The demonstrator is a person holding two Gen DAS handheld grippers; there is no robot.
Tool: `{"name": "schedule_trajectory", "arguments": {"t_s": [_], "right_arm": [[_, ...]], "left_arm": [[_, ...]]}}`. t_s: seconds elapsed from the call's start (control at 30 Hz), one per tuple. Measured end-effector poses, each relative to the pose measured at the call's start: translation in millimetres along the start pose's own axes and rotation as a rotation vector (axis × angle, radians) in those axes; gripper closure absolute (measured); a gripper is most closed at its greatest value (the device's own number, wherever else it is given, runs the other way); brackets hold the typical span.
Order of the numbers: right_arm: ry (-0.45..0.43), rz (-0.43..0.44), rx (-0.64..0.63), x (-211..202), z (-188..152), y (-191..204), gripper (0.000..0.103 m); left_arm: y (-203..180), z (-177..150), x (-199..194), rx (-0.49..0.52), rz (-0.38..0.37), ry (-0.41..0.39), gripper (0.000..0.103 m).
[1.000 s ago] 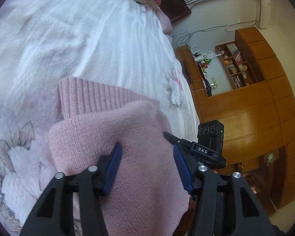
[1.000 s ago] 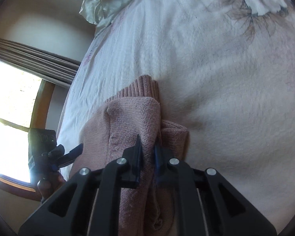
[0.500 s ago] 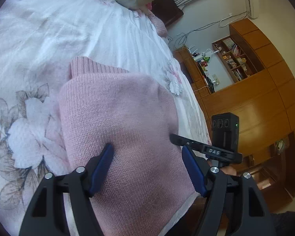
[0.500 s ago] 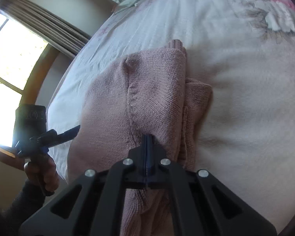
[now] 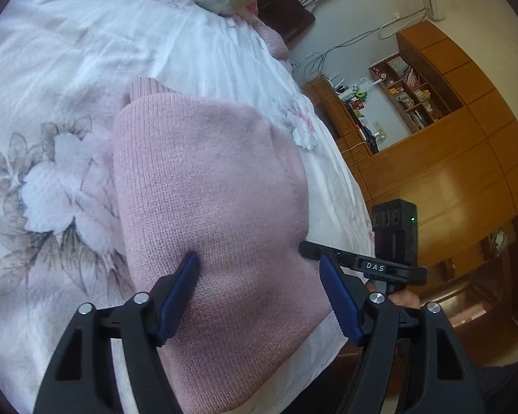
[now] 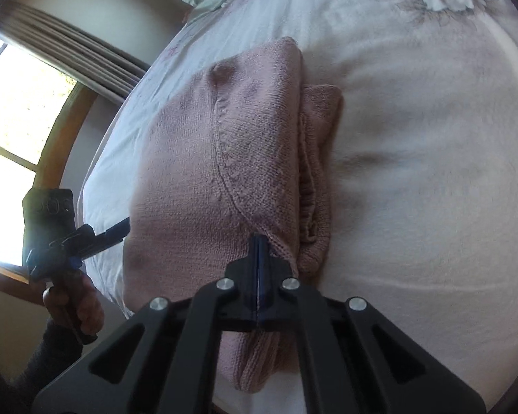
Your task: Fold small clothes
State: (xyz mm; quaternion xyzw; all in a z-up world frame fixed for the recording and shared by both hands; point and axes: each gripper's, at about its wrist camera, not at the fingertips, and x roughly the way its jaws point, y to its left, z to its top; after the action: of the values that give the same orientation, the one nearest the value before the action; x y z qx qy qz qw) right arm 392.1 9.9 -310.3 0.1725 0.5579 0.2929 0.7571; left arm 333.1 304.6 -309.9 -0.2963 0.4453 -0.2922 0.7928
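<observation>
A pink knitted sweater (image 5: 207,207) is seen lying folded into a compact bundle on the floral bedspread (image 5: 51,189), near the bed's edge. The left hand-held gripper (image 5: 259,276) is held above the sweater with its jaws spread wide, nothing between them. The right hand-held gripper (image 6: 259,245) is pressed shut at the near edge of the sweater; whether knit is pinched between its pads cannot be told. The fold appears nearly finished. The next move is judged to call for smoothing the top layer and squaring the ribbed edge (image 6: 323,103) protruding beside the sweater.
</observation>
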Motion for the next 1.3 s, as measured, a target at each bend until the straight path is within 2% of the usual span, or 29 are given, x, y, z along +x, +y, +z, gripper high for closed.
{"name": "schedule_trajectory", "arguments": {"t_s": [0.07, 0.13, 0.23, 0.3, 0.37, 0.4, 0.47, 0.5, 0.53, 0.6, 0.63, 0.7, 0.77, 0.87, 0.97, 1.07, 1.1, 1.17, 1.23, 1.3], "right_arm": [[-0.014, -0.015, -0.021, -12.0, -3.3, 8.3, 0.103], [-0.045, -0.009, -0.064, -30.3, -12.2, 26.1, 0.097], [-0.051, 0.007, -0.093, -36.3, -28.6, 39.9, 0.097], [-0.017, -0.017, -0.094, -21.8, -38.9, 35.6, 0.097], [0.005, -0.067, -0.071, -3.7, -48.6, 22.4, 0.103], [0.006, -0.064, -0.051, 0.9, -51.8, 17.6, 0.103], [-0.007, -0.038, -0.013, -2.7, -53.9, 14.1, 0.103], [-0.017, -0.026, -0.017, -7.3, -53.6, 18.8, 0.102], [-0.029, -0.015, -0.026, -15.3, -56.4, 25.1, 0.096], [-0.053, -0.007, -0.043, -32.6, -67.1, 36.7, 0.092], [-0.068, -0.011, -0.056, -42.4, -77.4, 43.2, 0.088], [-0.1, -0.042, -0.085, -57.6, -95.2, 56.7, 0.071], [-0.139, -0.128, -0.121, -73.8, -118.2, 72.5, 0.033], [-0.213, -0.317, -0.184, -94.5, -157.6, 100.4, 0.011], [-0.27, -0.483, -0.252, -109.0, -196.8, 126.7, 0.006], [-0.346, -0.559, -0.245, -128.9, -225.4, 147.9, 0.004], [-0.367, -0.568, -0.229, -136.8, -230.0, 152.5, 0.004], [-0.368, -0.523, -0.207, -155.6, -238.7, 165.6, 0.004], [-0.359, -0.502, -0.215, -175.8, -247.8, 183.9, 0.004], [-0.356, -0.533, -0.247, -194.2, -255.8, 205.5, 0.004]], "left_arm": [[-13.1, -2.1, -8.2, 0.031, 0.039, -0.004, 0.03], [-24.0, -9.9, -28.7, 0.031, -0.007, -0.03, 0.03], [-26.2, -39.6, -51.0, 0.039, 0.019, -0.059, 0.029], [-10.2, -54.1, -38.1, -0.013, 0.1, -0.012, 0.029], [11.2, -66.9, -14.3, -0.059, 0.157, 0.063, 0.029], [15.3, -72.5, -4.3, -0.052, 0.181, 0.092, 0.029], [9.0, -77.0, -3.4, -0.014, 0.204, 0.076, 0.029], [5.8, -77.1, -8.4, -0.031, 0.185, 0.066, 0.029], [1.8, -77.9, -16.4, -0.042, 0.171, 0.048, 0.029], [-9.6, -82.4, -36.4, -0.033, 0.204, 0.008, 0.028], [-15.4, -86.7, -48.8, -0.034, 0.215, -0.011, 0.024], [-28.0, -97.7, -70.8, -0.037, 0.29, -0.031, 0.018], [-48.6, -115.4, -91.6, 0.015, 0.388, -0.056, 0.016], [-88.1, -145.7, -119.9, 0.109, 0.531, -0.109, 0.016], [-127.2, -172.4, -144.2, 0.148, 0.657, -0.188, 0.016], [-163.1, -201.6, -164.0, 0.189, 0.718, -0.234, 0.016], [-173.9, -210.1, -171.1, 0.196, 0.729, -0.25, 0.016], [-193.3, -217.7, -184.2, 0.186, 0.738, -0.252, 0.016], [-214.0, -226.4, -200.5, 0.177, 0.689, -0.221, 0.016], [-236.5, -235.0, -217.0, 0.181, 0.683, -0.232, 0.016]]}}
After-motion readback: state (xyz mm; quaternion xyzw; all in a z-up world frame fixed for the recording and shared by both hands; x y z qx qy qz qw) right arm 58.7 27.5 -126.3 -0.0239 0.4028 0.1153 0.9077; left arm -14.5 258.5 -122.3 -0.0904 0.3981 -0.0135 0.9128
